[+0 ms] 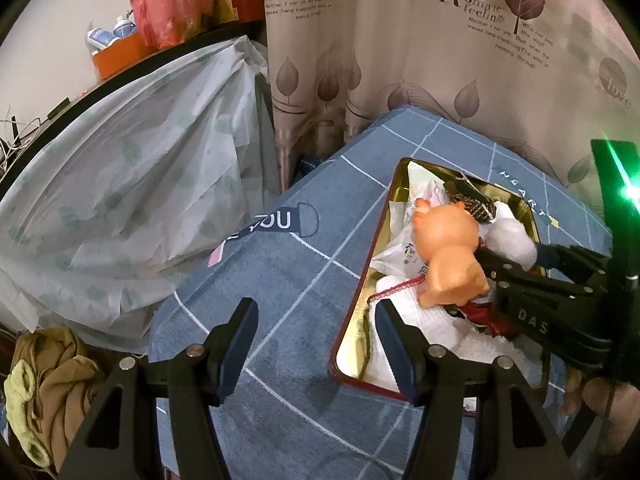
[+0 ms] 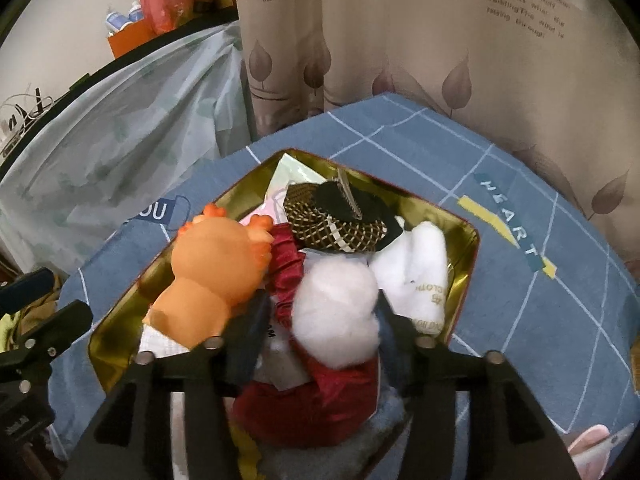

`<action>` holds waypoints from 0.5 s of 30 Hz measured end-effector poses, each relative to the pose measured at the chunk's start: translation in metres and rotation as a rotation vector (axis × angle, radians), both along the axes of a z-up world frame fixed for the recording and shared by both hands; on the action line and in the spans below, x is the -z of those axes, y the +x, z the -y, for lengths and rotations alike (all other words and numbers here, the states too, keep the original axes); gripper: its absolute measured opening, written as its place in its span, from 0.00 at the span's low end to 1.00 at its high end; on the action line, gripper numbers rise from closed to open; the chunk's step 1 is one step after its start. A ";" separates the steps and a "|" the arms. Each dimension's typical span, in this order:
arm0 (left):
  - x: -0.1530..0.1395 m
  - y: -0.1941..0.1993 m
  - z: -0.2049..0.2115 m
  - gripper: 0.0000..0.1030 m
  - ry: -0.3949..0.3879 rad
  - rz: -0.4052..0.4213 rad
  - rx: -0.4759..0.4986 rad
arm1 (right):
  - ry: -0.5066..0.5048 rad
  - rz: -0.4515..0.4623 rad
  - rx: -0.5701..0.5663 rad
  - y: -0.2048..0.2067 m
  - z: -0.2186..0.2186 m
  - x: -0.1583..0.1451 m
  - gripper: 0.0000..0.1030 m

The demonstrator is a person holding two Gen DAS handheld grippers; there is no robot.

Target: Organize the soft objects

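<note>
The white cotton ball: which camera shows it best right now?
The right wrist view: the white cotton ball fills the centre, between the right gripper's jaws. The left wrist view shows only part of it, behind the orange toy.

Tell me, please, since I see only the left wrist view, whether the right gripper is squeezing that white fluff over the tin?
Observer: No. The right wrist view shows the right gripper open; the white cotton ball lies between its fingers, clear of the left one.
Operator: Thank you. What sits beyond the ball, on the side hidden from me?
Observer: A rolled white towel with gold lettering, against the wall of the gold tin.
Operator: And what is directly under the gripper?
Observer: Dark red fabric, bunched just below the fingers.
</note>
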State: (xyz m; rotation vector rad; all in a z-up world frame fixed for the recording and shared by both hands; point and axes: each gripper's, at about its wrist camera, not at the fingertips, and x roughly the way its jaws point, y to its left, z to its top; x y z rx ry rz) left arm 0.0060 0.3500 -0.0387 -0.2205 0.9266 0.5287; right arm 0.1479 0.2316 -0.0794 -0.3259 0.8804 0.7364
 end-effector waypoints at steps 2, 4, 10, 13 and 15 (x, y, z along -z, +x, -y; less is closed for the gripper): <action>0.000 0.000 0.001 0.60 0.005 0.000 0.002 | -0.002 0.018 -0.002 -0.003 0.001 -0.006 0.58; -0.001 -0.001 0.002 0.60 0.010 0.004 0.003 | 0.009 0.031 0.000 -0.007 0.005 -0.013 0.66; -0.002 -0.001 0.004 0.60 0.022 0.005 0.008 | 0.078 0.055 0.042 -0.020 0.031 -0.040 0.86; -0.003 -0.002 0.006 0.60 0.032 0.008 0.013 | 0.096 0.057 0.080 -0.027 0.048 -0.051 0.91; -0.004 -0.002 0.008 0.60 0.039 0.007 0.017 | 0.104 0.056 0.110 -0.034 0.060 -0.056 0.92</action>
